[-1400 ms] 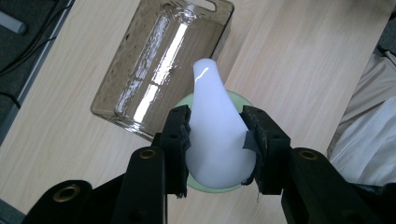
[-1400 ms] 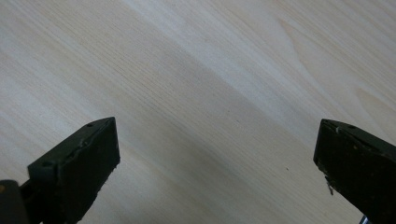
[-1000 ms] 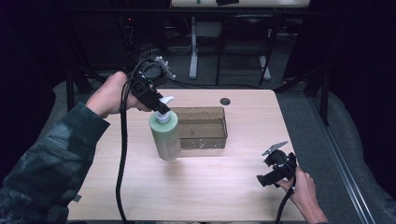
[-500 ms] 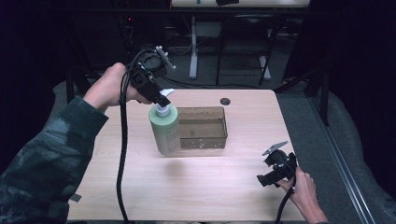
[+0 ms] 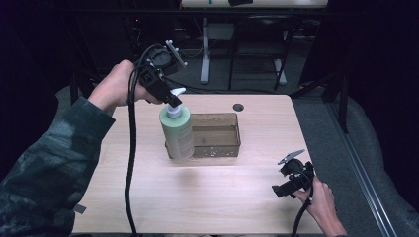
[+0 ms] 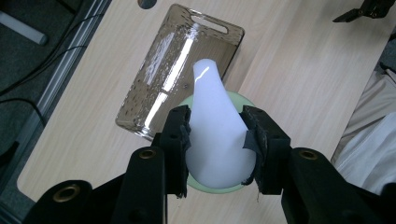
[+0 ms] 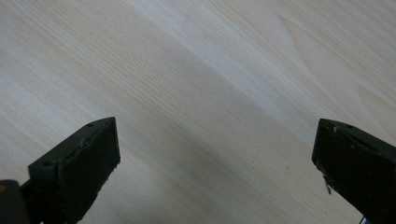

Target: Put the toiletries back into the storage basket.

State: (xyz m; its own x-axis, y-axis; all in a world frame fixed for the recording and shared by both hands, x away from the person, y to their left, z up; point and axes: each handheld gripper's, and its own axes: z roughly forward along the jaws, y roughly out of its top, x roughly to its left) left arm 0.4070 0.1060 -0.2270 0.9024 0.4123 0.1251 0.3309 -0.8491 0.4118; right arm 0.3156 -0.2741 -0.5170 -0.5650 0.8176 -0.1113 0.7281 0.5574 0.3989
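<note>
The left claw [image 5: 170,100] is clamped on the white pump head [image 6: 215,126] of a pale green bottle [image 5: 178,132], one black jaw pressed against each side of the pump. In the high view the bottle stands upright against the near left corner of a clear brownish tray [image 5: 225,143], which sits toward the far middle of the light wood counter [image 5: 207,197]; whether the bottle's base rests on the counter or hangs just above it I cannot tell. The left gripper view looks straight down past the pump (its spout points toward the tray) and shows the tray's long wall with a slot handle at its far end. A small dark round hole [image 5: 238,107] sits in the counter just beyond the tray. The person's left hand [image 5: 116,89] grips the tool from behind the bottle, a thick black cable [image 5: 129,168] trailing down across the counter.

The right claw [image 5: 278,190] rests low near the counter's near right edge, well apart from the tray, held by the right hand [image 5: 321,200]. Its jaws stand wide apart over bare wood, holding nothing.
</note>
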